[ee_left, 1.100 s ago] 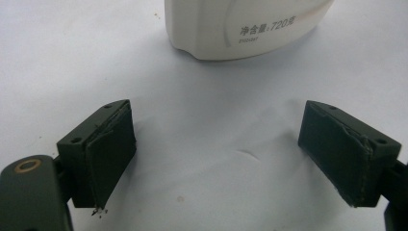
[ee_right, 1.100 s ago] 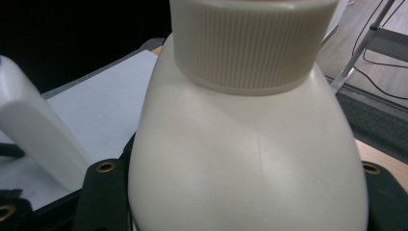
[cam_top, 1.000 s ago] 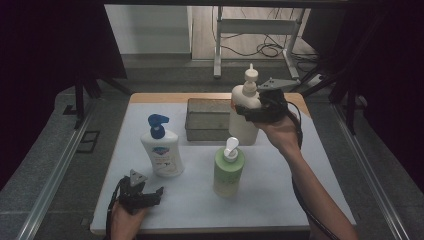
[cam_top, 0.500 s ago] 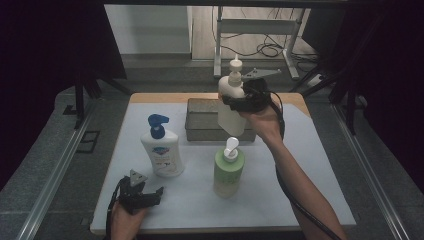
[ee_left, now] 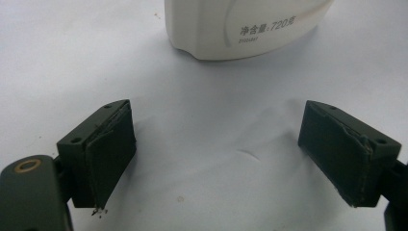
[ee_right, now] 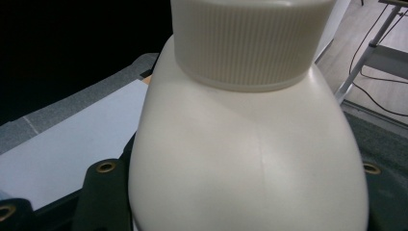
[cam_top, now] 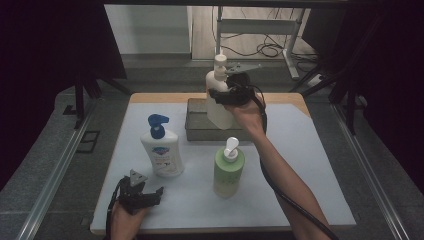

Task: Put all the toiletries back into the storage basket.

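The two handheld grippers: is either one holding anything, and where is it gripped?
The right gripper holds the cream pump bottle by its upper body, just below the ribbed collar. The left gripper is open and holds nothing.

Dark curtains [cam_top: 50,45], grey carpet [cam_top: 45,165], metal stand [cam_top: 260,25], floor cables [cam_top: 272,49]

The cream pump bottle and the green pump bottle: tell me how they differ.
The cream pump bottle is held in the right gripper, lifted over the grey tray; the green pump bottle stands free on the table. The cream one is cream all over, with a ribbed collar; the green one has a green body and a white pump. The cream bottle looks bulkier. Both are upright pump dispensers.
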A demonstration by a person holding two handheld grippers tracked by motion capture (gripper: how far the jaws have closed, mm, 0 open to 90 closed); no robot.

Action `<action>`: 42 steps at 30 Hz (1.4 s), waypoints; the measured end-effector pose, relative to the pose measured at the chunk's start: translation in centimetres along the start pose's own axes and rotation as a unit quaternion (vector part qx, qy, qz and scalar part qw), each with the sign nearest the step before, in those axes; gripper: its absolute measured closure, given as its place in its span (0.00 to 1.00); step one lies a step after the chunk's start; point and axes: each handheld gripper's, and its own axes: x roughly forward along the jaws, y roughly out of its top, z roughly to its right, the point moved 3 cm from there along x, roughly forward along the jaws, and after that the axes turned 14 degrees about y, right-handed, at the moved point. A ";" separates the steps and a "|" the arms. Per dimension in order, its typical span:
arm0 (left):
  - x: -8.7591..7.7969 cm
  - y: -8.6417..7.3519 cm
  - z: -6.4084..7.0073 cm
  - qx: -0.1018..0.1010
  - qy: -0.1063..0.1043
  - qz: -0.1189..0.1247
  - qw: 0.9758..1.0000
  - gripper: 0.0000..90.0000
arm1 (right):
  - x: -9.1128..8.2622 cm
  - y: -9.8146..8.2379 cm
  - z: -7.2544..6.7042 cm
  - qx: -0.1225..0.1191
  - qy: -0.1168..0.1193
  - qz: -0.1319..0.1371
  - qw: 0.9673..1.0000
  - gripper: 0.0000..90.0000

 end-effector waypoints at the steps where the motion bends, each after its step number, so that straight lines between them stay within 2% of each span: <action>1: 0.0 0.0 0.0 0.000 0.000 0.000 1.000 0.14 | 0.3 0.0 0.0 -0.002 -0.001 -0.001 1.000 0.42; 4: 0.0 0.0 0.0 0.000 0.000 0.000 1.000 0.14 | 1.1 0.1 0.0 -0.005 -0.004 0.000 1.000 0.42; 10: 0.0 0.0 0.0 0.000 0.000 0.000 1.000 0.14 | 2.7 0.2 0.4 0.007 0.001 0.004 1.000 0.43; 15: 0.0 0.0 0.0 0.001 0.000 -0.001 1.000 0.14 | 4.0 0.0 0.9 0.003 -0.001 0.002 1.000 0.42; 21: 0.0 0.0 0.0 0.002 0.000 -0.001 1.000 0.14 | 5.3 -1.0 1.5 0.010 -0.001 -0.001 1.000 0.43; 26: 0.0 0.0 0.0 0.002 0.000 -0.001 1.000 0.14 | 6.4 -2.6 2.0 0.018 0.008 -0.005 1.000 0.42; 32: 0.0 0.0 0.0 0.002 0.000 -0.001 1.000 0.14 | 6.9 -3.7 2.3 0.020 0.006 -0.015 1.000 0.42; 42: 0.0 0.0 0.0 0.002 0.000 -0.001 1.000 0.14 | 6.8 -4.8 2.7 0.042 -0.002 -0.024 0.999 0.42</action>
